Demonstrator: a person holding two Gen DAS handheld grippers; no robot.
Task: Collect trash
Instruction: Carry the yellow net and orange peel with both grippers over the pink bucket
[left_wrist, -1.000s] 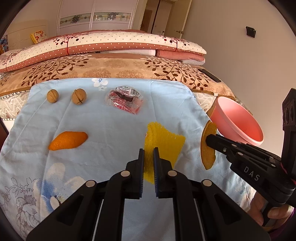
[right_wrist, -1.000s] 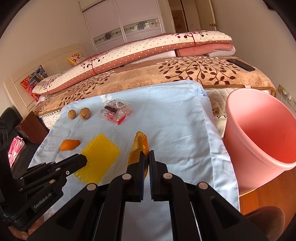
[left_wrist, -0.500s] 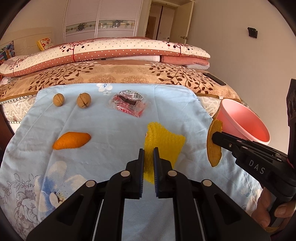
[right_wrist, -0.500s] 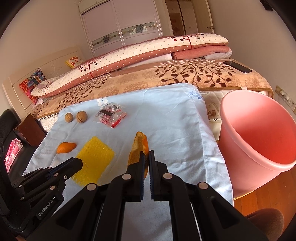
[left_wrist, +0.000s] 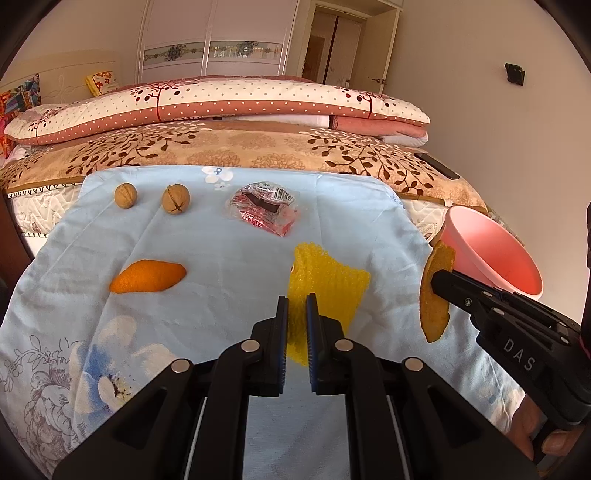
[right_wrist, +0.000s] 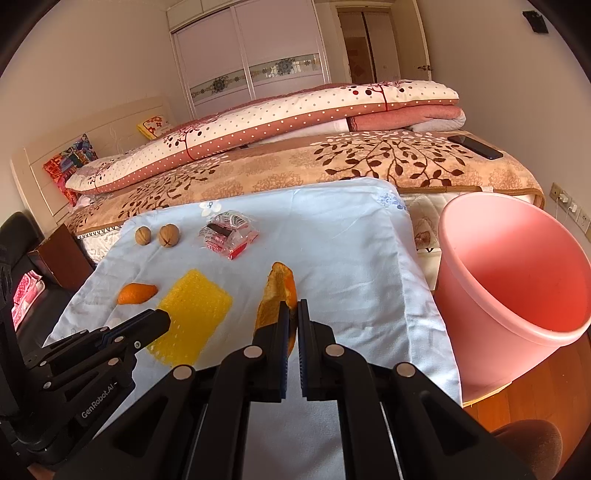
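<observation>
My right gripper (right_wrist: 292, 308) is shut on an orange peel (right_wrist: 277, 295) and holds it above the blue cloth (right_wrist: 332, 236), left of the pink bin (right_wrist: 517, 280). In the left wrist view that gripper (left_wrist: 437, 278) and the peel (left_wrist: 434, 295) hang beside the bin (left_wrist: 491, 251). My left gripper (left_wrist: 295, 302) is shut and empty over a yellow foam sheet (left_wrist: 328, 284). On the cloth lie a second orange peel (left_wrist: 147, 276), a red-and-clear wrapper (left_wrist: 264, 206) and two walnuts (left_wrist: 175, 198).
The blue cloth (left_wrist: 207, 258) covers the bed's near edge. Folded quilts (left_wrist: 221, 99) are stacked at the back. A dark phone (right_wrist: 474, 146) lies on the brown blanket. A dark nightstand (right_wrist: 61, 254) stands at left. Wooden floor (right_wrist: 517, 402) shows under the bin.
The right gripper has carried the orange peel to the right, closer to the pink bin. The left gripper stays shut over the yellow foam; both views have lifted slightly.
</observation>
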